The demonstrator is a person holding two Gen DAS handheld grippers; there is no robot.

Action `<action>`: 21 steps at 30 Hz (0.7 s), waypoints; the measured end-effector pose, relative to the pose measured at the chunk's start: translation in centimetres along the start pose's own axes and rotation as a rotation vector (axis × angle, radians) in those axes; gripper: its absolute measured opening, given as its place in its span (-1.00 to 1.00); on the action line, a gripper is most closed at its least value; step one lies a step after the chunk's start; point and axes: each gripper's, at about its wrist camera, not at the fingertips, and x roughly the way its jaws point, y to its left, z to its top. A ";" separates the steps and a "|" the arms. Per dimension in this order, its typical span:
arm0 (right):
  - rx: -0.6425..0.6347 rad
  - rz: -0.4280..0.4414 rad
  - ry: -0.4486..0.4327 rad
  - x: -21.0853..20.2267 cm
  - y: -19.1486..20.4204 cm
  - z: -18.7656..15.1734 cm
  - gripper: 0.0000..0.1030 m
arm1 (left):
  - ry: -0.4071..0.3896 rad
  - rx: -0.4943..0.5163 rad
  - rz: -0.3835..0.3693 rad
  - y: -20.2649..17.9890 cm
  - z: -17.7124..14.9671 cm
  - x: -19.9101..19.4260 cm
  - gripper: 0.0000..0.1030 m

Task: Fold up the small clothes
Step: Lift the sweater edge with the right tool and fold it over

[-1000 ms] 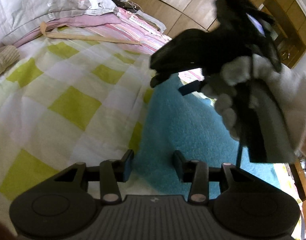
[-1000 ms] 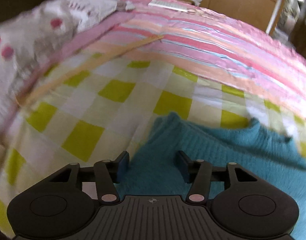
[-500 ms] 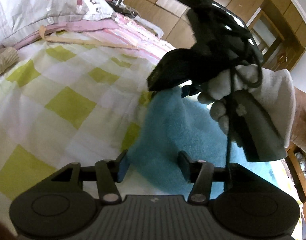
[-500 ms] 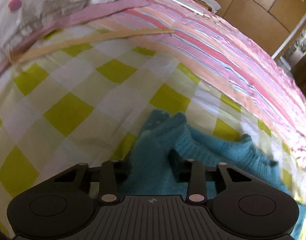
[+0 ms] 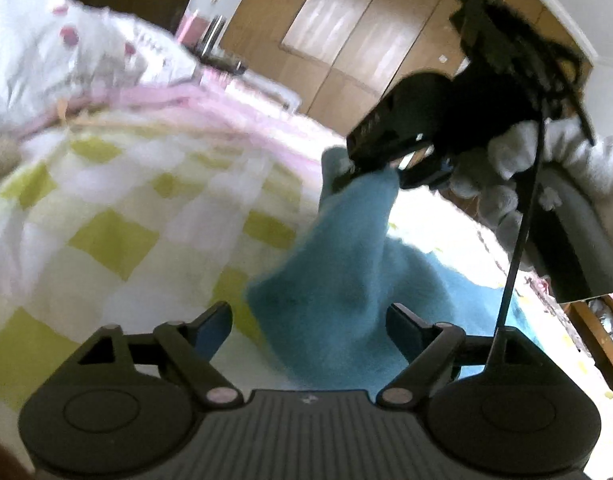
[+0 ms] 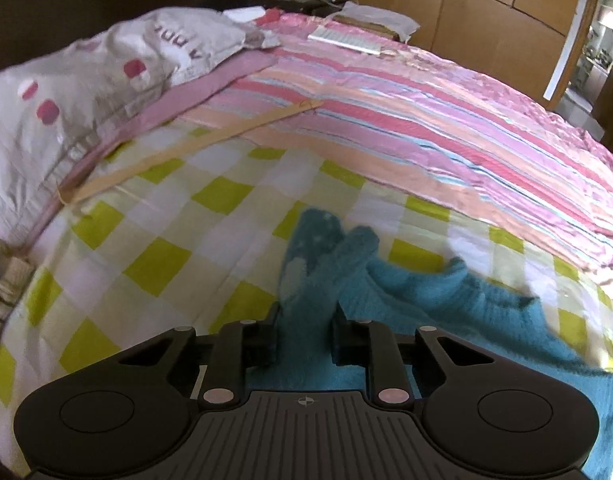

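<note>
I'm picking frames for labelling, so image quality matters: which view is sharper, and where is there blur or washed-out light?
Left wrist view: motion-smeared, the checked bedspread and pillow soft, bright patch washed out beside the blue sweater. Right wrist view: sharper, striped quilt crisp, sweater edge slightly blurred; fisheye bends the bed in both.

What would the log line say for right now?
task: fold small clothes | right gripper: shut on teal sweater, corner lifted | left gripper: open, over sweater | surface: checked bedsheet
</note>
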 end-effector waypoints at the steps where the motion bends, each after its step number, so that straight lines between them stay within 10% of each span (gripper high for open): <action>1: 0.011 0.007 -0.004 -0.3 -0.4 -0.1 -0.60 | -0.024 0.021 -0.003 -0.3 0.0 -0.3 0.75; 14: 0.087 0.072 -0.043 -2.8 -3.6 -1.3 -0.61 | 0.024 -0.008 -0.043 -0.6 -0.4 1.9 0.78; 21: 0.156 0.120 -0.070 -4.4 -5.9 -2.3 -0.61 | 0.053 0.046 -0.038 -2.3 -0.1 2.0 -0.25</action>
